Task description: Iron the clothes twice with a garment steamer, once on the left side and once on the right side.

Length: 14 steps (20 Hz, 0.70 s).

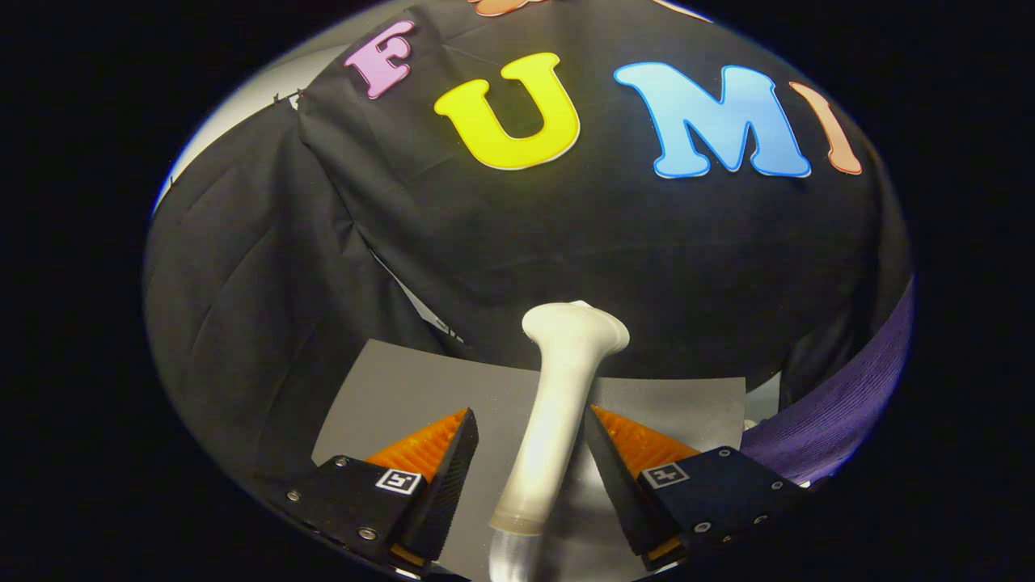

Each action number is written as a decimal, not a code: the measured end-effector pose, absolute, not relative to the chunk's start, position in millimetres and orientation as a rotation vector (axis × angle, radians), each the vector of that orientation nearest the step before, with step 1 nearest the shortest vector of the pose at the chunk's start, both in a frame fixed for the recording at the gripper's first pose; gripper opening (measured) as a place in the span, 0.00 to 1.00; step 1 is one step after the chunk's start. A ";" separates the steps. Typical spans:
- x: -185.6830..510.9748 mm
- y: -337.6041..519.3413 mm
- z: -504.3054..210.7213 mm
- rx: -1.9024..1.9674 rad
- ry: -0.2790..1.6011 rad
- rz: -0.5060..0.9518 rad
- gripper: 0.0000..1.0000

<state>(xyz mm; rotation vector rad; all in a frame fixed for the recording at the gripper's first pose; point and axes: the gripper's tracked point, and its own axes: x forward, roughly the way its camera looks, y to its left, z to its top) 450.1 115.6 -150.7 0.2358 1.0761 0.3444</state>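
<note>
My tool (pixel 530 432) sits with fingers apart around the garment steamer (pixel 558 404), right finger touching it, above the grey bench (pixel 404 396).

One garment steamer (pixel 558 404), one purple garment (pixel 841 428).

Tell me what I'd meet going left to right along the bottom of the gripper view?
Left finger of the claw → white steamer handle, standing in the gap, right finger touching it, left finger apart → right finger → purple garment, all over the grey tabletop.
</note>
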 end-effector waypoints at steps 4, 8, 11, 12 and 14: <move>452.1 112.5 -179.5 0.272 1.163 0.323 0.74; 445.7 123.2 -182.6 0.431 1.223 0.351 0.50; 438.3 126.8 -169.2 0.469 1.181 0.398 0.36; 430.7 127.7 -159.9 0.455 1.152 0.415 0.36; 415.9 125.6 -139.3 0.417 1.077 0.444 0.36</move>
